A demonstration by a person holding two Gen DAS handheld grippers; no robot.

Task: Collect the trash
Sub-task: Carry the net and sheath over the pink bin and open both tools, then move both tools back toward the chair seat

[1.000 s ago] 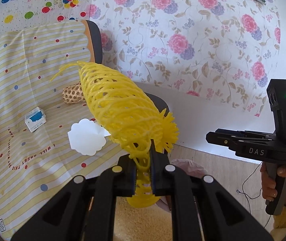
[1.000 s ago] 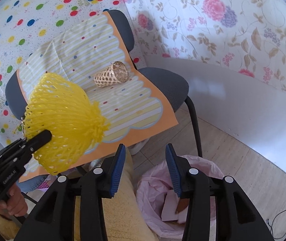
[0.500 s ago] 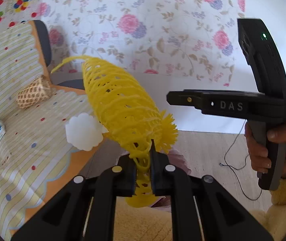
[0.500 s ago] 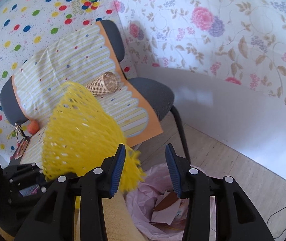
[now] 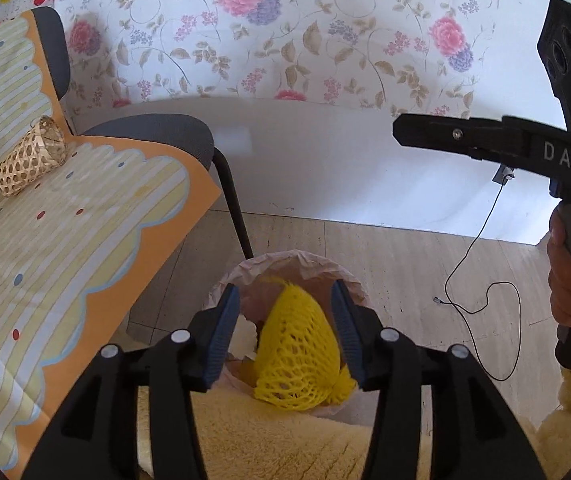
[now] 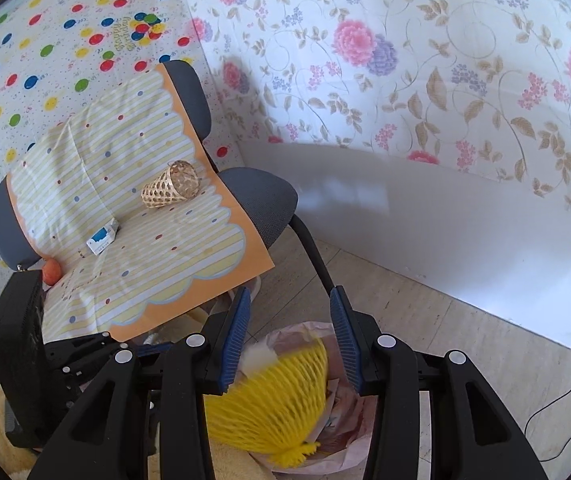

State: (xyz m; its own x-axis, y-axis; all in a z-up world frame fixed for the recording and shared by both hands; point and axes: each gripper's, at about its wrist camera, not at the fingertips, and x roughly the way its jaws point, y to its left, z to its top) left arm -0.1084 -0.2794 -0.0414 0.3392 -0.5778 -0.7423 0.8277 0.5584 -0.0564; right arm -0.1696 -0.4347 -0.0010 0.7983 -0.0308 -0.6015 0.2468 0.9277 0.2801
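The yellow foam net with a white paper piece beside it lies loose in the pink-lined trash bin on the floor. My left gripper is open above the bin, its jaws either side of the net and not touching it. My right gripper is open and empty, also over the bin; the net looks blurred there. The left gripper's body shows at the lower left of the right wrist view.
A grey chair with a striped cloth stands left of the bin. On it lie a woven basket, a small blue-white carton and an orange ball. A black cable runs over the floor.
My left gripper opened and let go of the yellow net, which dropped into the bin with the white paper. Both grippers tilted downward toward the bin.
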